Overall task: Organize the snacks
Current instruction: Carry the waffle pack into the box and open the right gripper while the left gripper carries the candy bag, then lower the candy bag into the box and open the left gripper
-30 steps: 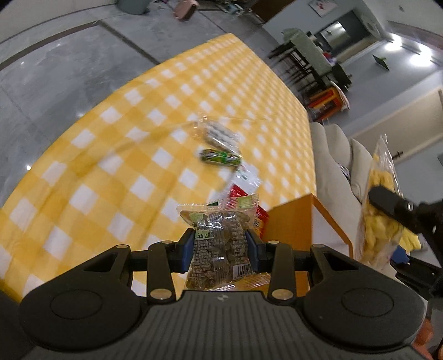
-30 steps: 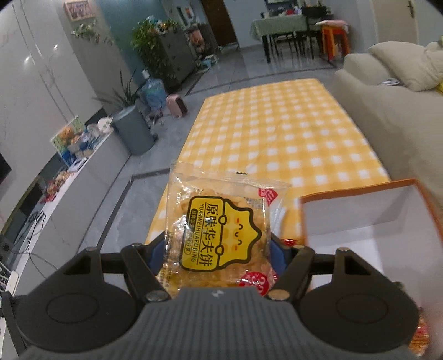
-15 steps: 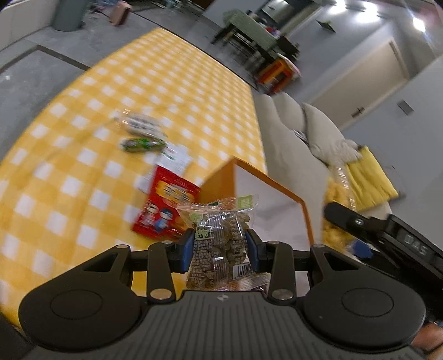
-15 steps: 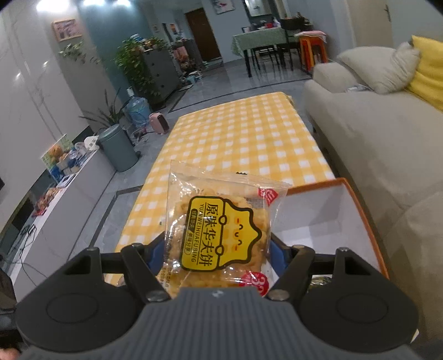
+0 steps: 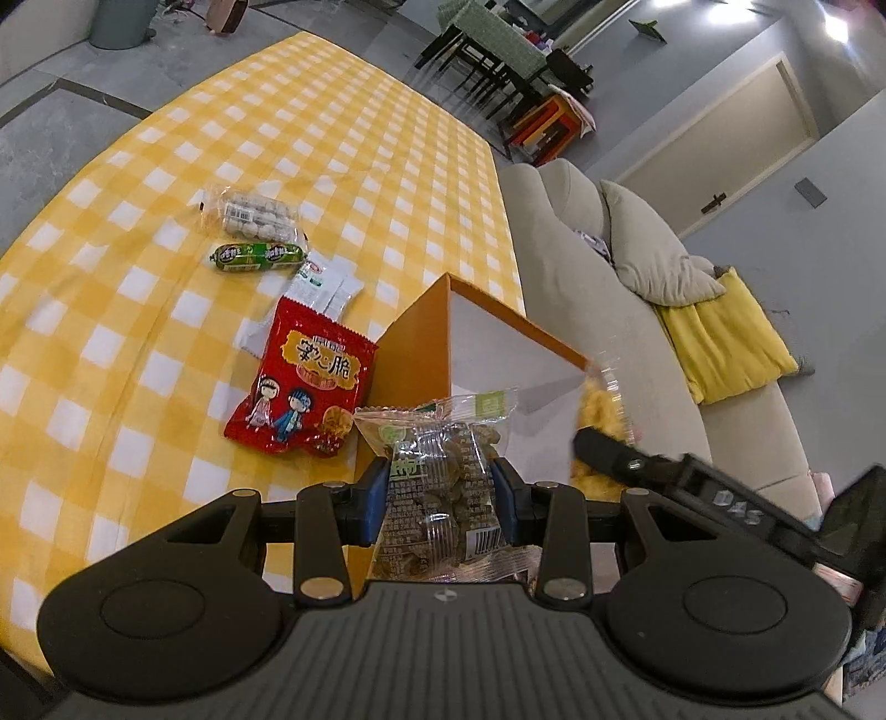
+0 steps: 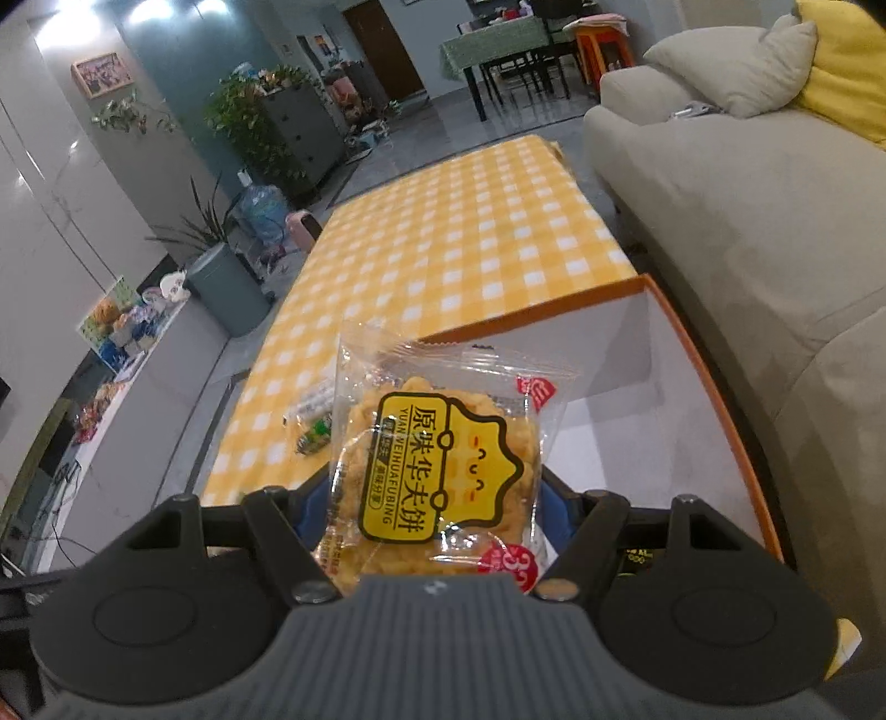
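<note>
My left gripper (image 5: 440,498) is shut on a clear pack of brown snacks with a green label (image 5: 443,487), held above the near corner of the orange box (image 5: 421,343). My right gripper (image 6: 437,515) is shut on a clear waffle-cookie pack with a yellow label (image 6: 443,459), held over the box's white inside (image 6: 626,443); that pack also shows in the left wrist view (image 5: 601,415). On the yellow checked tablecloth (image 5: 277,138) lie a red chip bag (image 5: 302,382), a green sausage (image 5: 257,256), a clear pack of round snacks (image 5: 252,216) and white sachets (image 5: 321,288).
A beige sofa (image 6: 747,183) with grey and yellow cushions runs along the table's right side. A grey bin (image 6: 227,288), plants and a cabinet stand on the floor to the left. A dining table with chairs (image 6: 498,44) is at the back.
Both grippers have moved toward the orange box with their packs still held. The right pack now hangs over the box's inside, and the left view shows more of the table's snacks.
</note>
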`<state>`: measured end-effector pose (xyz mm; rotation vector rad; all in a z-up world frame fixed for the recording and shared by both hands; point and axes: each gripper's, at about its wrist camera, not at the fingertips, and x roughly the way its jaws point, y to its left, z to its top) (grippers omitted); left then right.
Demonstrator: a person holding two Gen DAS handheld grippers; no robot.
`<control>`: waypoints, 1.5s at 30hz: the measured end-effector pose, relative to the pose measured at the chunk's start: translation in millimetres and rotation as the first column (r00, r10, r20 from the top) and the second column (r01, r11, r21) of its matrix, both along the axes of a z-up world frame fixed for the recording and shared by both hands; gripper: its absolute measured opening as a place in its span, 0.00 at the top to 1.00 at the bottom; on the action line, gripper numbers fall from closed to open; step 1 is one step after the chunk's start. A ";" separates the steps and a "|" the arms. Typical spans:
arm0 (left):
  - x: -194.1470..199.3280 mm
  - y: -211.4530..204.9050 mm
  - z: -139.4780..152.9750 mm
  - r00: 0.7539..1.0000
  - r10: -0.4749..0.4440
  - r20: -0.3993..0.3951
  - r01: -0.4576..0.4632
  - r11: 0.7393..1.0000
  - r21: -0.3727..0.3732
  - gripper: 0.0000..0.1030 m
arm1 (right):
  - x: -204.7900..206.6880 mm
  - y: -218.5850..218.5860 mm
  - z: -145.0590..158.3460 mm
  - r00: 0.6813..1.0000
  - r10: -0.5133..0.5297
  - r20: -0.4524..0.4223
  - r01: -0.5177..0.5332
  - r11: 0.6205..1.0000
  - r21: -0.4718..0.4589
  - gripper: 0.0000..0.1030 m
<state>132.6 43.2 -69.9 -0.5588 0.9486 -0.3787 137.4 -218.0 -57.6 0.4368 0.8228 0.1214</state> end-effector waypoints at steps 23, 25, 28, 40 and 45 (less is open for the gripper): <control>35.7 19.5 -52.5 0.997 0.050 -0.059 -0.050 0.999 0.003 0.58 | 90.8 21.4 -92.7 0.951 0.105 -0.290 -0.114 0.993 -0.012 0.31; 35.6 20.1 -52.9 0.997 0.047 -0.059 -0.047 0.999 0.000 0.58 | 92.7 21.9 -92.1 0.956 0.104 -0.275 -0.120 0.992 -0.041 0.30; 35.2 21.5 -52.9 0.997 0.044 -0.063 -0.045 0.999 -0.006 0.58 | 93.5 19.4 -92.8 0.950 0.121 -0.287 -0.133 0.991 -0.023 0.30; 28.6 22.1 -37.7 0.999 0.046 -0.029 -0.046 0.999 -0.003 0.58 | 91.5 15.5 -89.0 0.937 0.127 -0.325 -0.119 0.992 0.047 0.12; 22.0 21.2 -23.3 0.999 0.045 0.002 -0.045 0.999 -0.003 0.58 | 79.8 12.1 -75.7 0.947 0.124 -0.296 -0.113 0.992 0.053 0.12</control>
